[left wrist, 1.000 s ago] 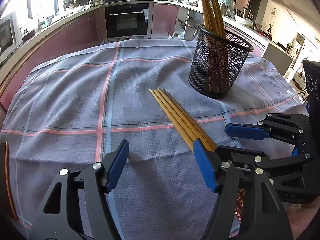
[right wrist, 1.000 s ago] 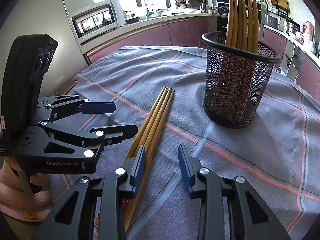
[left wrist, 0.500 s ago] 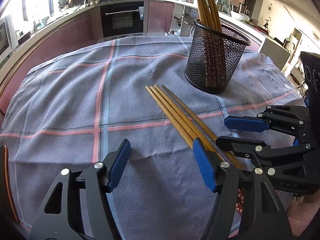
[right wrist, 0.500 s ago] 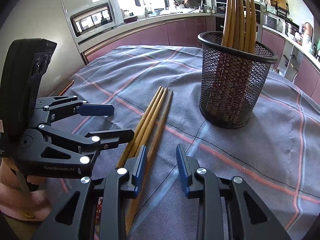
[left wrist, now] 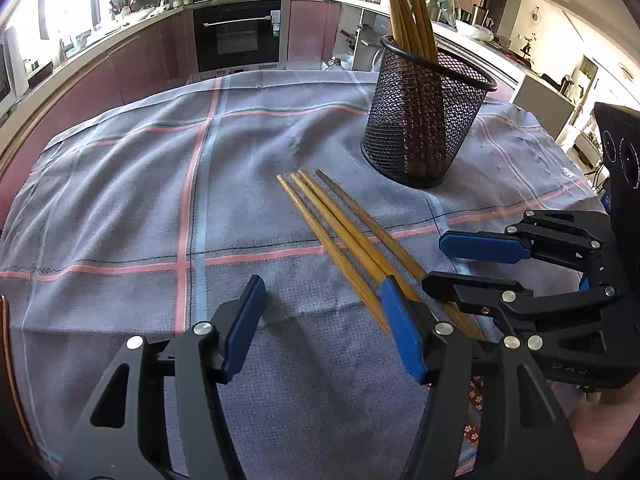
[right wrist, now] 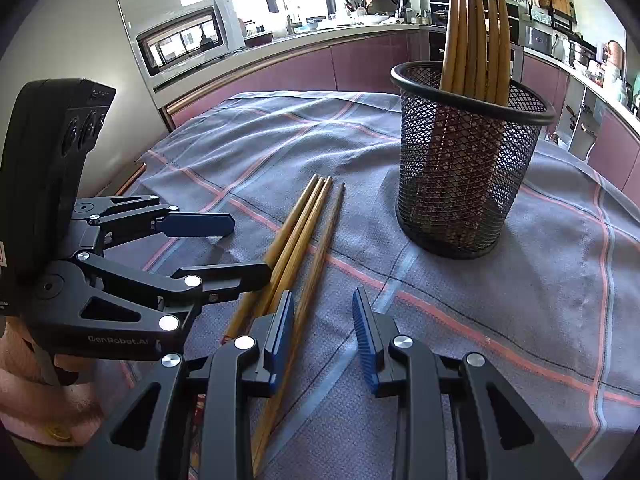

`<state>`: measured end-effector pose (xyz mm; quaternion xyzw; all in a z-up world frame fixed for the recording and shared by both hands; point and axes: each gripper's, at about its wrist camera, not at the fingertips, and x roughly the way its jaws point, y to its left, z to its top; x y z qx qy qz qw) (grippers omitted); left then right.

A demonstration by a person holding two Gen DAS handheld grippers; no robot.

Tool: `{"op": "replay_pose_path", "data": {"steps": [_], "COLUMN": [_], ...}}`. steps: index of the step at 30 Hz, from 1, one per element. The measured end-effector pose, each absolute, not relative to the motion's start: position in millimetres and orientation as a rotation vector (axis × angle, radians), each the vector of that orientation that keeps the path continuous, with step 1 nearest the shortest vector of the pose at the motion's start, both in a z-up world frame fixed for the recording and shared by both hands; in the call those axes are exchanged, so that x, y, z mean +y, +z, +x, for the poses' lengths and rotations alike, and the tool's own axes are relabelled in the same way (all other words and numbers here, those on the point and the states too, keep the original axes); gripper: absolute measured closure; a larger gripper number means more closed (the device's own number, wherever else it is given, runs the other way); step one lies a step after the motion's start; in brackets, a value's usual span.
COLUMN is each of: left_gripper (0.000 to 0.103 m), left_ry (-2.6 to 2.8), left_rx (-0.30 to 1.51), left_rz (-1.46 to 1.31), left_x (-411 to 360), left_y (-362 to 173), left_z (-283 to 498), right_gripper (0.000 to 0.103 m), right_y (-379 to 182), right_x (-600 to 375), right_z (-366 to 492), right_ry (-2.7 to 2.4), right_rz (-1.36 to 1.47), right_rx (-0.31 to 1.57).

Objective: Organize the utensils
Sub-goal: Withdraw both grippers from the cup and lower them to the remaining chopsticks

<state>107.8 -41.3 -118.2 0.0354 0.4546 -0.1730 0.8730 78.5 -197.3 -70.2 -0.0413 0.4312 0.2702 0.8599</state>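
Kitchen cabinets in dull pink and a built-in black oven [left wrist: 236, 36] stand behind the bench, which is covered by a grey woven cloth with pink and blue stripes [left wrist: 120, 200]. On it lie four long wooden chopsticks [left wrist: 340, 232], smooth and tapered, side by side, just beside a black wire-mesh cup [left wrist: 424, 120] that already holds several more upright.

The step in hand seems to be the pickup of these loose sticks. The left gripper [left wrist: 320, 320] has its jaws apart, and they have just been closing a little, with only cloth between them. The right gripper [right wrist: 324, 332] has its jaws narrowly apart, one stick passing beneath its left finger; nothing is clamped. Next, one gripper must straddle the bundle and close on it.
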Motion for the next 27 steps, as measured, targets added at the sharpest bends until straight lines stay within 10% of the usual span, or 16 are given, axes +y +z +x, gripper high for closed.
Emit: {"op": "replay_pose_path", "data": {"steps": [17, 27], "left_gripper": [0.075, 0.075], "left_ry": [-0.366, -0.329], "left_rx": [0.978, 0.977], "left_rz": [0.052, 0.043], "left_x": [-37, -36], "left_y": [-118, -118], "left_z": [122, 131], "right_gripper": [0.081, 0.092], "right_y": [-72, -74], "right_x": [-178, -180], "right_z": [96, 104], "right_ry": [0.551, 0.546], "right_rz": [-0.172, -0.150], "right_rx": [0.900, 0.909]}}
